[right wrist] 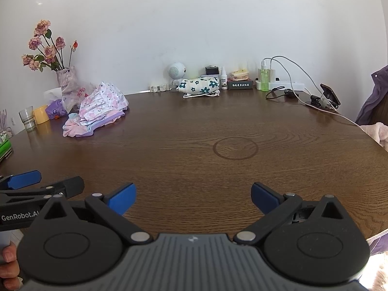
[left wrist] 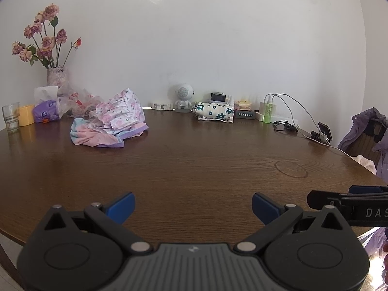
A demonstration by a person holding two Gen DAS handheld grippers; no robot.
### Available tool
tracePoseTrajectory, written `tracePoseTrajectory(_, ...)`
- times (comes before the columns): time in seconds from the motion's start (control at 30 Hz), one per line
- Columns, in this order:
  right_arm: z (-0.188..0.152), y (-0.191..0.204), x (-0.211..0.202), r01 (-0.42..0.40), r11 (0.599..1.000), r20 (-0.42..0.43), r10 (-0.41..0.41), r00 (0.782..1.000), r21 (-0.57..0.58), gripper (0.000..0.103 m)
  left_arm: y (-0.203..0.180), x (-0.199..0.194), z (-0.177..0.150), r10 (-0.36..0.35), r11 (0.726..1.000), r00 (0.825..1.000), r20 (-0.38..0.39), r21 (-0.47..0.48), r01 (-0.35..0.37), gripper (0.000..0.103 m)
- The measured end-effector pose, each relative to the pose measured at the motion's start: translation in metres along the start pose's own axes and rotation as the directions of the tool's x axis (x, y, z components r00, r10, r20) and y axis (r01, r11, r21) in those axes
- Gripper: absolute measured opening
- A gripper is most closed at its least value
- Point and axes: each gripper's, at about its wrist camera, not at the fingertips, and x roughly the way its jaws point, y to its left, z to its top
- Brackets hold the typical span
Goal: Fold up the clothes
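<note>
Both claws stand wide apart and empty: left gripper, right gripper. The clothes pile lies unfolded in the upper left of each frame, well apart from both; the left gripper appears nearer.

The purple jacket is cut off at the right edge, and the black box's label seems too small to read
</note>
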Motion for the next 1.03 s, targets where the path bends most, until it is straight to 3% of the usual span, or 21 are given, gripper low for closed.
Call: tracePoseTrajectory(1.03,0.0012,-0.0002,0.0028,-0.006,1.0,-0.012,0.006,1.0,-0.004,0.103,0.0033,0.004,-0.0014,0.005,1.0,1.0,-0.025,-0.027,-0.006,0.103)
